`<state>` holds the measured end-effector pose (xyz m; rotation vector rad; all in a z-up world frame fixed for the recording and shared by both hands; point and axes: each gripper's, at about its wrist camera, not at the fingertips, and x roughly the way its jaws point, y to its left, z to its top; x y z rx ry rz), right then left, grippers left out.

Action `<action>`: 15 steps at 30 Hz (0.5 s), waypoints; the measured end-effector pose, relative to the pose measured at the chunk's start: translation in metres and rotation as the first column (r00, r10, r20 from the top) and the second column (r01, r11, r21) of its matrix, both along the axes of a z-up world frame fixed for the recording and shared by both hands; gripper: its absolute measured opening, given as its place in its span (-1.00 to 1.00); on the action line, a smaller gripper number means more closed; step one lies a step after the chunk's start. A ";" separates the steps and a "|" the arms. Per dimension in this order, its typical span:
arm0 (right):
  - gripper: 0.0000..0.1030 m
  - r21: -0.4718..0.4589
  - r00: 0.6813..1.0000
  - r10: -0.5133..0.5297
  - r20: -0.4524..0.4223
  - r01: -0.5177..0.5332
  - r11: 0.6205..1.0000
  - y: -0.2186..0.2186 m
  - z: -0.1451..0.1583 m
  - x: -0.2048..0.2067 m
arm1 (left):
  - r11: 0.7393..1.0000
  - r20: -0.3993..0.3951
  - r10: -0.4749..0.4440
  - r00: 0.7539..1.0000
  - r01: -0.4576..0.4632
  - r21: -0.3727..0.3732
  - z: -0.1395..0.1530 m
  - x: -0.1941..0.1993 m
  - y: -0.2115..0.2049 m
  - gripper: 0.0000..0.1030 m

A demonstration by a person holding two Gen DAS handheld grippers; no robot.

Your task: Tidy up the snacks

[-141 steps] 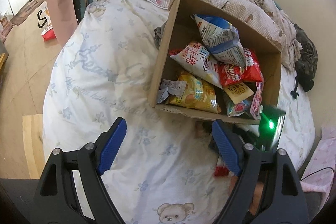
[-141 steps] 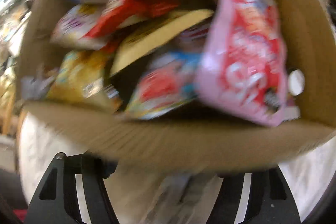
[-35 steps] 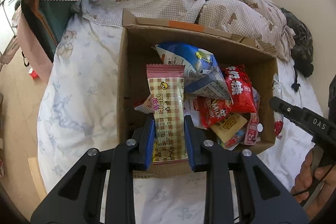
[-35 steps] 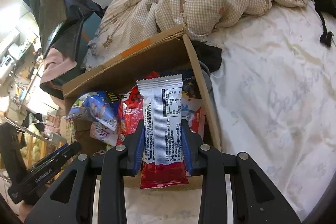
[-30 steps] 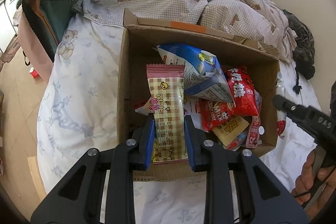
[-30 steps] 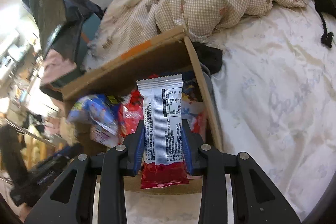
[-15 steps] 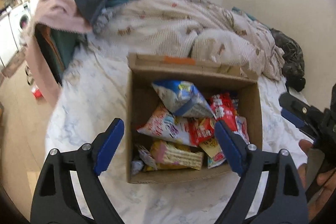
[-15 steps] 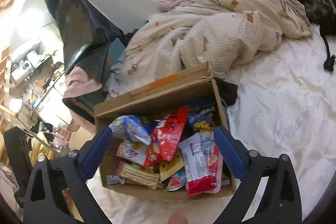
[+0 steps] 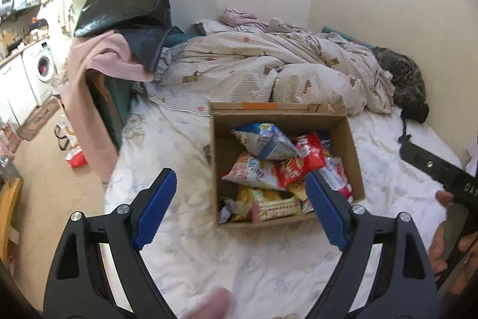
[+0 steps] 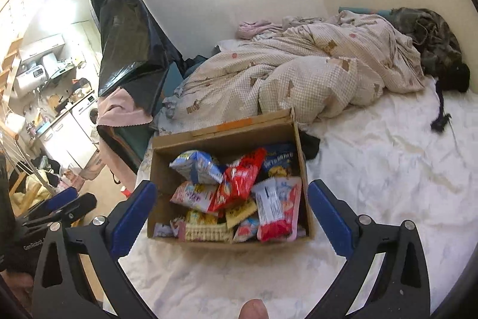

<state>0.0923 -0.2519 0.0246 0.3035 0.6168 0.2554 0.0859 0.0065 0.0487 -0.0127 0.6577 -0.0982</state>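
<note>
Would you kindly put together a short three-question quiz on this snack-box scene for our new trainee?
1. True or false: the left tool is holding a snack.
2. Multiple choice: the cardboard box sits on (a) the floor, (b) the bed, (c) a wooden shelf.
3. Short answer: which packet lies along the box's near wall, left of the red-ended packet?

Key
1. False; both it and the right tool stand open with nothing between the pads.
2. b
3. The checked wafer packet, lying flat.
</note>
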 end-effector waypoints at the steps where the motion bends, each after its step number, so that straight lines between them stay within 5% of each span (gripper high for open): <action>1: 1.00 -0.009 1.000 -0.002 -0.003 0.002 1.000 0.001 0.000 -0.004 | 1.000 -0.001 0.006 1.000 -0.006 0.011 0.000 -0.005 0.001 0.67; 5: 1.00 -0.055 1.000 -0.020 0.003 0.021 0.998 0.002 -0.001 -0.026 | 0.999 0.015 0.027 1.000 -0.027 0.032 0.000 -0.029 0.003 0.70; 8: 1.00 -0.079 1.000 -0.028 0.003 0.029 0.996 0.006 -0.006 -0.039 | 0.998 0.037 0.045 0.998 -0.047 0.050 -0.002 -0.043 0.003 0.99; 15: 1.00 -0.178 0.999 -0.043 0.032 0.048 0.983 0.025 -0.017 -0.050 | 0.989 0.060 0.142 0.988 -0.144 0.038 -0.009 -0.048 0.013 1.00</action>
